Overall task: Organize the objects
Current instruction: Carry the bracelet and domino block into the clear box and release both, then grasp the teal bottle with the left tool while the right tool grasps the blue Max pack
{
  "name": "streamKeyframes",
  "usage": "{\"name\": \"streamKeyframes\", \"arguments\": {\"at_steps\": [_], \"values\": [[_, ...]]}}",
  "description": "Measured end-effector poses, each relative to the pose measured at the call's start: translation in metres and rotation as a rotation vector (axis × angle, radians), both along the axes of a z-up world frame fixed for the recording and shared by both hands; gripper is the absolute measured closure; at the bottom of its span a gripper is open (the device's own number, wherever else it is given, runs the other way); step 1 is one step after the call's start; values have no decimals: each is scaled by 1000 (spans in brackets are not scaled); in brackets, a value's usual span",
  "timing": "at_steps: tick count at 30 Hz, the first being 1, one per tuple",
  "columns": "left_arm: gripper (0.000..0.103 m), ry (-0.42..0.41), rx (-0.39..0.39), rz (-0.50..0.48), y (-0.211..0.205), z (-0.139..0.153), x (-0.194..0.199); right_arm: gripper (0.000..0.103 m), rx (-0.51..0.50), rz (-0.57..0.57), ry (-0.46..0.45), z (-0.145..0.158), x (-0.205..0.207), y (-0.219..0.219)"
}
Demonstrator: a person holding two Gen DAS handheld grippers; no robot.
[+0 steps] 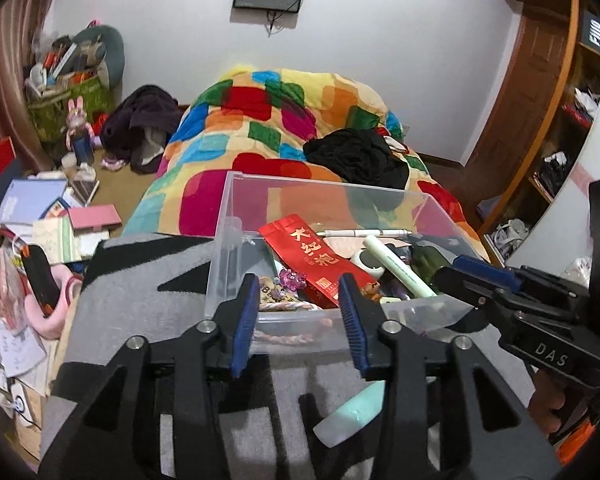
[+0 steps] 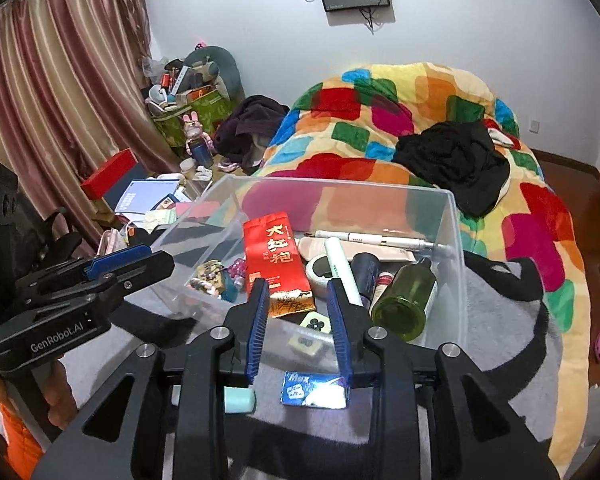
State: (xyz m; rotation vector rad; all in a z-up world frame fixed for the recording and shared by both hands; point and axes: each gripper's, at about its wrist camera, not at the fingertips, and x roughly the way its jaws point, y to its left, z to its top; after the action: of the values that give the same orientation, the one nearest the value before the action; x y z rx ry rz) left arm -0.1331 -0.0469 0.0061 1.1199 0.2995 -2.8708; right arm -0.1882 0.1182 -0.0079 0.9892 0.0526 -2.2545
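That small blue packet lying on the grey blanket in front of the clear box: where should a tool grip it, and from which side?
Grip the blue packet across its two shorter edges, coming down from above. It lies flat on the grey blanket, so a side approach would likely only push it. The right tool already hangs above it, open and empty.

Clear plastic bin [image 2: 456, 240] upright on grey blanket; red tea packet [image 2: 274, 256] flat inside; green bottle [image 2: 406, 300] lying at its 4 o'clock.

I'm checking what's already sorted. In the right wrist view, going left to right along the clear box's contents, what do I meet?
Braided trinkets → red tea packet → white tape roll → pale green tube → green glass bottle.
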Motion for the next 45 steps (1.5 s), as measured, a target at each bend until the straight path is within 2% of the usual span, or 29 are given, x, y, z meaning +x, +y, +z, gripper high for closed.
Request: {"name": "streamKeyframes", "arguments": {"at_steps": [4,6,10,12,20,27,35,39,41,44,45], "values": [[53,18,-31,-25,9,5,10,65,0,3,18,4,9,5],[44,22,-40,-40,13,6,16,63,2,4,27,6,15,9],[39,21,-64,-51,19,5,24,52,11,1,39,7,24,15],[31,12,-60,-52,20,3,26,52,17,-2,45,7,29,19],[30,-67,-50,-83,21,-21,35,49,52,-2,34,-4,43,29],[30,-151,-52,-137,31,-48,39,49,149,4,-37,-41,39,25],[30,-221,-92,-238,52,-69,32,49,213,41,-92,-64,31,8],[30,-246,-120,-257,58,-77,24,49,245,51,-109,-74,25,-1],[36,-250,-130,-263,60,-79,21,49,255,48,-97,-75,25,-3],[59,-232,-143,-290,65,-76,23,51,256,50,-92,-75,25,-3],[68,-230,-145,-292,66,-77,23,57,259,47,-85,-75,26,-3]]}}
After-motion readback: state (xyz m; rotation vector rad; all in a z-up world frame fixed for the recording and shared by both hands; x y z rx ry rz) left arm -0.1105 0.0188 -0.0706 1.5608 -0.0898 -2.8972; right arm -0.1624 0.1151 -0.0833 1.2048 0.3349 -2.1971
